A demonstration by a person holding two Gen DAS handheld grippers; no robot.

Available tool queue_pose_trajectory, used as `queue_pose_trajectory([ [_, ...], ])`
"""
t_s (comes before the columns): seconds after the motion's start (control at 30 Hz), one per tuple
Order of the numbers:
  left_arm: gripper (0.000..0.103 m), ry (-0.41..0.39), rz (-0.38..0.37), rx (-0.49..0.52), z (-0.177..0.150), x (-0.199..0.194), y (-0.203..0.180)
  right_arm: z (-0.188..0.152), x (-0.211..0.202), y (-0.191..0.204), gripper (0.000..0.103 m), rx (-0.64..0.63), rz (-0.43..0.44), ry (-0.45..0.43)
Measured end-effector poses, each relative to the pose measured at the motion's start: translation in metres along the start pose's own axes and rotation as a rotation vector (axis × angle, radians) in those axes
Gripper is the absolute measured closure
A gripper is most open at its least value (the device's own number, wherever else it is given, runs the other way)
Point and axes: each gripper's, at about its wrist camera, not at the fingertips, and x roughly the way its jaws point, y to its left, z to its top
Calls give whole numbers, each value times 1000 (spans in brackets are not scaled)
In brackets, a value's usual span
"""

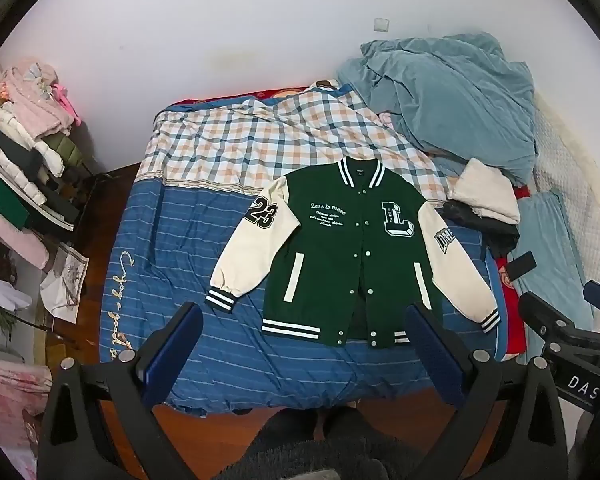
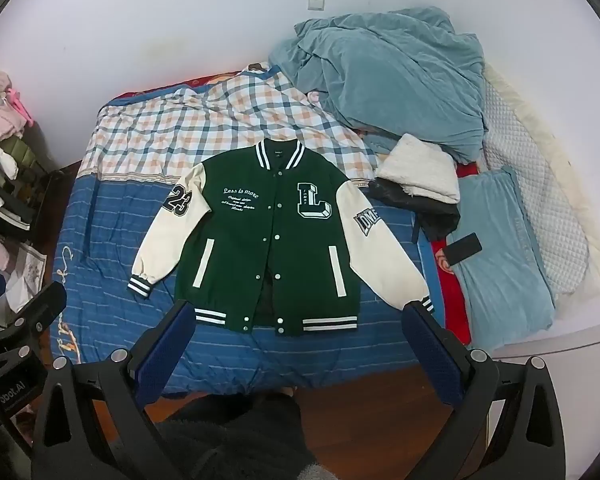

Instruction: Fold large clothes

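While the left wrist view looks steeply down, the left gripper hangs above the near edge of the bed with its blue-padded fingers spread wide and nothing between them. A green jacket with cream sleeves lies flat and face up on the blue striped bedcover, collar toward the wall, snaps partly fastened, both sleeves angled outward. Its hem sits close to the near edge of the bed. A crumpled blue blanket is heaped at the far right corner, with folded clothes just beside the jacket's right-hand sleeve. A stack of clothing stands left of the bed. Part of the other gripper shows at the right edge.

From the right wrist view, the right gripper likewise stands fully open and empty, above the jacket's hem without touching it. A dark phone rests on a blue towel right of the jacket.
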Motion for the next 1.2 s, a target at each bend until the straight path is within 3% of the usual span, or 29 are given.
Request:
queue_pose_trajectory([
  [1.2, 0, 2, 1, 34, -8, -3, -15, -10, -4, -8, 0, 5, 0, 7],
])
